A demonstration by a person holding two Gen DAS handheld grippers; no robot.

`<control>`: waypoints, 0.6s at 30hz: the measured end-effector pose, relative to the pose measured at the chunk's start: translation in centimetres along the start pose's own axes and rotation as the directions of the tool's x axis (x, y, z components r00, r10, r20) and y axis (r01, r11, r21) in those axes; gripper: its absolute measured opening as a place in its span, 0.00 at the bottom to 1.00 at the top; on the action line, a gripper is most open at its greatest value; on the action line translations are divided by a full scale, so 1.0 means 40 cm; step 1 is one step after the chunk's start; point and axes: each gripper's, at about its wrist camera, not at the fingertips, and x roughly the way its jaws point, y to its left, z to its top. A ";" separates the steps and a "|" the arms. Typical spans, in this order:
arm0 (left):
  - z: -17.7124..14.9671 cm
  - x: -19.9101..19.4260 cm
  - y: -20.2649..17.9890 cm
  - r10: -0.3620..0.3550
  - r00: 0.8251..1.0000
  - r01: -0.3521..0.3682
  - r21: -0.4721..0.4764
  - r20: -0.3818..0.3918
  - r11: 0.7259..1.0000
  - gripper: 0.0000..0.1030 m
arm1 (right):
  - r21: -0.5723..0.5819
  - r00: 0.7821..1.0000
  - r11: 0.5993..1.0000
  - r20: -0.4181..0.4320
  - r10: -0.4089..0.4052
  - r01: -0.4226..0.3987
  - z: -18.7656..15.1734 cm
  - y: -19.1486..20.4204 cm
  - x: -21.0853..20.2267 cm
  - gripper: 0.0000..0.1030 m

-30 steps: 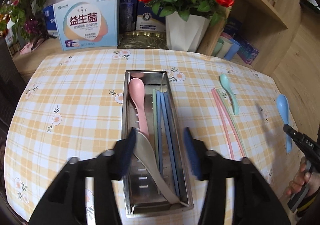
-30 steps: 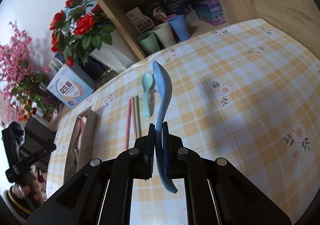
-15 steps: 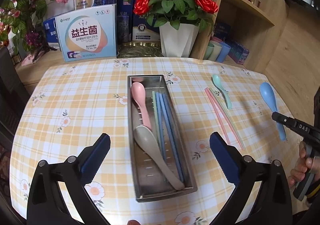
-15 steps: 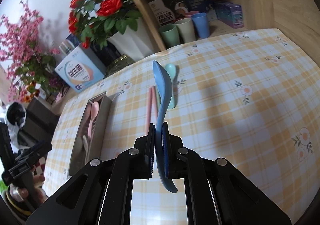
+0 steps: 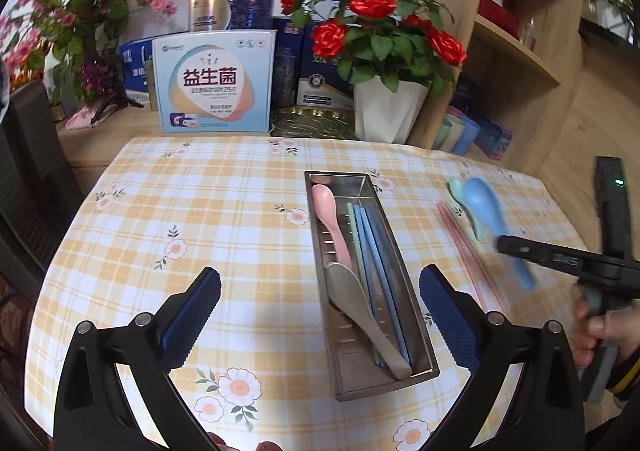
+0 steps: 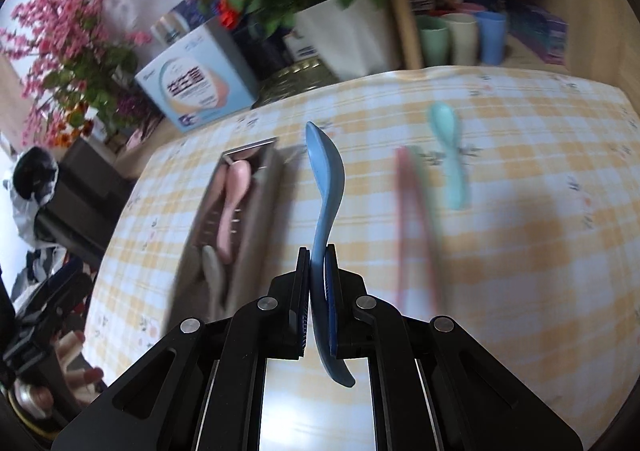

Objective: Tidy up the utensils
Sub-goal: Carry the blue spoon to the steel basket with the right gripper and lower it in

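Observation:
A steel utensil tray [image 5: 416, 315] [image 6: 264, 171] lies on the checked tablecloth and holds a pink spoon [image 5: 330, 211], a grey spoon [image 5: 360, 311] and blue and green chopsticks [image 5: 374, 251]. My left gripper [image 5: 320, 311] is wide open and empty above the tray's near end. My right gripper [image 6: 318, 271] is shut on a blue spoon [image 6: 326, 187] [image 5: 488, 211], held in the air right of the tray. Pink chopsticks [image 5: 460, 243] [image 6: 416, 219] and a mint spoon [image 6: 446, 139] [image 5: 456, 187] lie on the cloth further right.
A white pot of red roses [image 5: 384, 111], a printed box [image 5: 214, 87] and other boxes stand behind the table. Cups [image 6: 460, 39] sit on a low wooden shelf at the back right. A dark chair [image 5: 32, 171] stands at the left.
My left gripper opened wide, released the grey spoon into the tray and pulled back. My right gripper carried the blue spoon leftward toward the tray.

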 end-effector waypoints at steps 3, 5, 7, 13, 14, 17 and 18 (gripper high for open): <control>-0.004 -0.003 0.024 0.002 1.000 -0.002 -0.014 -0.005 1.000 0.94 | 0.006 0.999 1.000 -0.032 0.030 -0.030 0.021 0.053 0.061 0.07; -0.006 -0.005 0.035 0.011 1.000 -0.011 -0.016 -0.001 1.000 0.94 | 0.036 0.997 0.998 -0.058 0.052 -0.050 0.037 0.081 0.105 0.07; -0.008 -0.010 0.046 0.016 1.000 -0.016 -0.017 0.008 1.000 0.94 | 0.045 0.996 0.998 -0.077 0.051 -0.048 0.050 0.110 0.139 0.07; -0.026 -0.007 0.081 0.042 0.999 -0.041 -0.061 0.013 0.997 0.94 | -0.032 0.993 0.999 -0.116 0.006 -0.009 0.069 0.195 0.209 0.07; -0.029 -0.003 0.090 0.047 0.999 -0.046 -0.074 0.004 0.996 0.94 | -0.032 0.992 0.999 -0.127 -0.001 -0.003 0.070 0.200 0.222 0.07; -0.037 -0.002 0.112 0.060 0.998 -0.060 -0.095 -0.007 0.994 0.94 | -0.024 0.989 1.000 -0.147 -0.014 0.010 0.065 0.195 0.244 0.07; -0.040 -0.001 0.120 0.068 0.998 -0.069 -0.099 -0.016 0.993 0.94 | -0.014 0.989 1.000 -0.149 -0.012 0.010 0.065 0.192 0.249 0.07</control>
